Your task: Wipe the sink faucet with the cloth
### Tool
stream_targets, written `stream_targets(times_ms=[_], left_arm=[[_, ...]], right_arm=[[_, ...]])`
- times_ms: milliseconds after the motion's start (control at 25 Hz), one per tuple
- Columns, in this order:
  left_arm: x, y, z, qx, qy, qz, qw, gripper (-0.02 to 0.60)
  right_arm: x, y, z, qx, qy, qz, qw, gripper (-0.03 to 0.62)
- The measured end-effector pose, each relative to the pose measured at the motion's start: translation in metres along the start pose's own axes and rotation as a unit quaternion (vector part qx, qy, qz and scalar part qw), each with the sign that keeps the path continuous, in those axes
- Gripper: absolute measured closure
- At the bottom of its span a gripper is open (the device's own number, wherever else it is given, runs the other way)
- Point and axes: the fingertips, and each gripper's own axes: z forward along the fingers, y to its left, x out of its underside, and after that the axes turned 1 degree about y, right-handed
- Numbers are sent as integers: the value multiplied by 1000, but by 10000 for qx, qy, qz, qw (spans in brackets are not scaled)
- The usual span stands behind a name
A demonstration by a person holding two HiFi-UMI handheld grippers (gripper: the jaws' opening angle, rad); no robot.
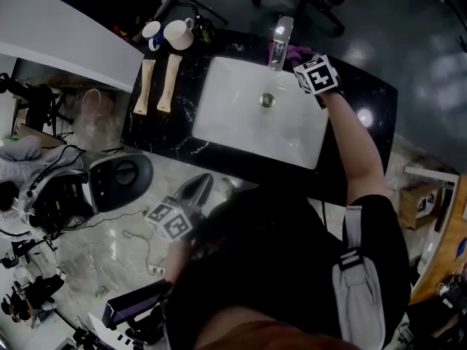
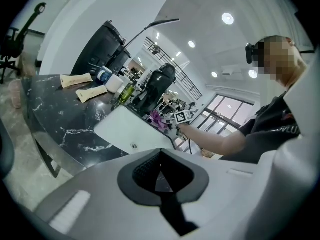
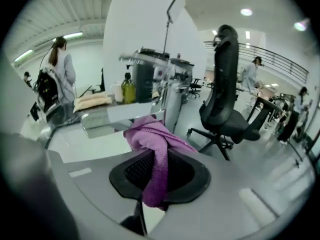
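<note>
The right hand-held gripper point(image 3: 156, 178) clamps the purple cloth point(image 3: 152, 139), bunched against the chrome faucet point(image 3: 172, 101) just ahead. The left hand-held gripper point(image 2: 159, 175) is clenched, empty.

Black marble countertop point(image 1: 157, 133), white-veined, spans the centre of the head view. Glossy dark grey floor point(image 1: 408, 28) lies at 1 o'clock and carries light reflections; pale marbled floor point(image 1: 109, 243) lies at 8 o'clock. Black office chair point(image 1: 306, 2) stands at 12 o'clock, beyond the counter's far edge. Left gripper view: white curved wall point(image 2: 90, 9) at 11 o'clock, recessed ceiling lights point(image 2: 227, 18) at 1 o'clock, tall dark-framed windows point(image 2: 227, 115) at 3 o'clock.
</note>
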Motion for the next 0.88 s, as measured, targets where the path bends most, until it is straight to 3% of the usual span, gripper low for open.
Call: stream_targets(times_ms=[240, 400, 560, 760, 880], left_arm=[[-6, -2, 2, 270, 50, 92, 9996, 581], [-11, -6, 5, 382, 61, 179, 9991, 581], [-12, -4, 2, 355, 4, 120, 9993, 581], [-10, 4, -6, 182, -55, 1, 9998, 581], [-6, 9, -7, 75, -68, -119, 9999, 581]], right_arm=[[-38, -42, -76, 403, -1185, 1158, 9854, 520], [-75, -52, -95, 237, -1682, 1575, 9728, 520], [-87, -48, -71, -163, -1674, 1959, 9661, 519], [-76, -44, -35, -369, -1375, 2049, 9684, 520], [-69, -44, -24, -568, -1422, 2235, 9626, 520]])
